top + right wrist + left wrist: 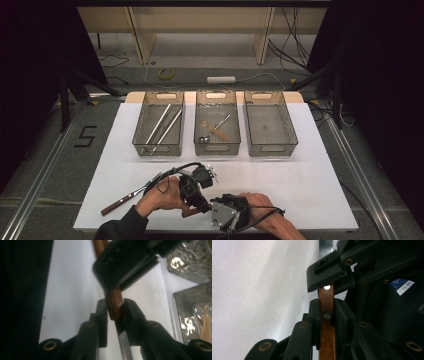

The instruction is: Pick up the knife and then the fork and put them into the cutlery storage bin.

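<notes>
A white surface (310,165) is seen from above, with three mesh baskets lined up along its far half. The left basket (159,122) is loaded with long metal rods, the middle basket (217,121) carries a spoon and a small wooden-handled utensil, and the right basket (270,122) has a bare floor. At the near edge, both hands are brought together around a single wooden-handled knife (327,325). In the left gripper view, the left claw (327,315) is closed tight on the brown handle, a rivet showing right between the pads, and the handle runs straight up between the jaws. Just above, the other gripper's black jaws are clamped on the same piece where the handle meets the metal blade. In the right gripper view, the right claw (115,308) is pressed shut on the end of the handle, the steel blade running down toward the camera, with the left gripper's jaws seen higher on the wood. From above, the left claw (192,202) and the right claw (212,207) are packed close together, low and just left of centre, the knife mostly hidden between them. A second wooden-handled knife (131,194) is left lying flat on the surface, just beside the left hand (162,197). The right hand (260,205) is at the near edge.
</notes>
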`<action>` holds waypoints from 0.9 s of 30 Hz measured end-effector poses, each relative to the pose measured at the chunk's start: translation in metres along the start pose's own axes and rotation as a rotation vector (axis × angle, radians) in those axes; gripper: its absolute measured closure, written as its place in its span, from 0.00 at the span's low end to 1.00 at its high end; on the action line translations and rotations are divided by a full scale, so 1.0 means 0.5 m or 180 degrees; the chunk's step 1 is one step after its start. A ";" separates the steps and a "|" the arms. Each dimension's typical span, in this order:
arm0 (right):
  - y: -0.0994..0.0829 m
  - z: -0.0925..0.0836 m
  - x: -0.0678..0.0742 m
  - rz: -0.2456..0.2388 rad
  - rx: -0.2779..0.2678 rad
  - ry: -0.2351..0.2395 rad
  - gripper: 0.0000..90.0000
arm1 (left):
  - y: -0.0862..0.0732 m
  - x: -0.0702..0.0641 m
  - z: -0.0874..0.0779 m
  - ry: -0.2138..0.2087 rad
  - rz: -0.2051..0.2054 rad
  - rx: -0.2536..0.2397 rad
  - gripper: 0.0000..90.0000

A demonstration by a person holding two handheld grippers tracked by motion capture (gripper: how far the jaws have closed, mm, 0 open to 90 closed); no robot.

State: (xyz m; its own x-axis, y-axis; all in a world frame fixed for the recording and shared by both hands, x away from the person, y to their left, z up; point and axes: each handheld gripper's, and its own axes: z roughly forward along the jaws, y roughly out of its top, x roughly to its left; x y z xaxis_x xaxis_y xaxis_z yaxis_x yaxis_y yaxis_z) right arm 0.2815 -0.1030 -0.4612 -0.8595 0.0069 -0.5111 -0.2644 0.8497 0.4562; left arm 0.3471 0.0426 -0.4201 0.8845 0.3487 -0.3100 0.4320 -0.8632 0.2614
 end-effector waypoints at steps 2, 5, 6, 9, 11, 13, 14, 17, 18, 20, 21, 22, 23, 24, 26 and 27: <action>0.000 0.000 0.002 -0.0053 0.0007 0.0041 0.86 | 0.000 -0.001 0.000 -0.0006 -0.0002 -0.0011 0.84; -0.002 -0.002 0.003 -0.0107 0.0006 0.0089 0.87 | 0.000 -0.001 -0.004 -0.0022 0.0042 -0.0030 0.84; -0.003 -0.002 0.002 -0.0129 -0.0007 0.0095 0.87 | 0.000 -0.002 -0.005 -0.0018 0.0046 -0.0048 0.83; -0.005 -0.006 -0.002 -0.0101 0.0000 0.0121 0.88 | -0.002 -0.007 -0.013 0.0068 0.0052 -0.0112 0.79; -0.009 -0.007 -0.004 -0.0124 0.0038 0.0110 0.88 | -0.005 -0.008 -0.023 0.0148 0.0026 -0.0196 0.68; -0.014 -0.008 -0.004 -0.0096 0.0058 0.0122 0.88 | -0.008 -0.007 -0.035 0.0231 0.0025 -0.0286 0.61; -0.016 -0.008 -0.003 -0.0080 0.0067 0.0113 0.88 | -0.011 -0.007 -0.041 0.0267 0.0003 -0.0356 0.55; -0.023 -0.015 -0.010 -0.0047 0.0074 0.0092 0.88 | -0.023 -0.003 -0.059 0.0350 -0.0018 -0.0470 0.48; -0.026 -0.019 -0.014 -0.0073 0.0096 0.0094 0.88 | -0.027 -0.001 -0.065 0.0388 -0.0048 -0.0532 0.44; -0.033 -0.025 -0.019 0.0048 0.0079 0.0054 0.88 | -0.038 0.003 -0.077 0.0463 -0.0092 -0.0617 0.38; -0.037 -0.028 -0.021 0.0120 0.0099 0.0050 0.88 | -0.042 0.005 -0.081 0.0486 -0.0086 -0.0650 0.36; -0.040 -0.030 -0.026 0.0125 0.0096 0.0040 0.88 | -0.048 0.006 -0.085 0.0489 -0.0107 -0.0725 0.34; -0.044 -0.034 -0.030 0.0174 0.0100 0.0047 0.88 | -0.055 0.009 -0.090 0.0487 -0.0102 -0.0783 0.33; -0.049 -0.036 -0.034 0.0196 0.0092 0.0016 0.88 | -0.063 0.012 -0.095 0.0514 -0.0136 -0.0862 0.32; -0.057 -0.043 -0.041 0.0290 0.0090 0.0001 0.88 | -0.077 0.019 -0.106 0.0610 -0.0188 -0.0980 0.28; -0.061 -0.045 -0.043 0.0345 0.0076 -0.0049 0.88 | -0.084 0.023 -0.111 0.0657 -0.0224 -0.1047 0.27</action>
State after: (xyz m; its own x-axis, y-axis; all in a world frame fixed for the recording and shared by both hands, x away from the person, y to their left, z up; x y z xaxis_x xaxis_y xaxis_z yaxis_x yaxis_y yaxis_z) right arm 0.2981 -0.1410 -0.4477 -0.8755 0.1074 -0.4711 -0.1598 0.8559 0.4919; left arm 0.3488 0.1033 -0.3840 0.8530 0.4980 -0.1562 0.4968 -0.6830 0.5355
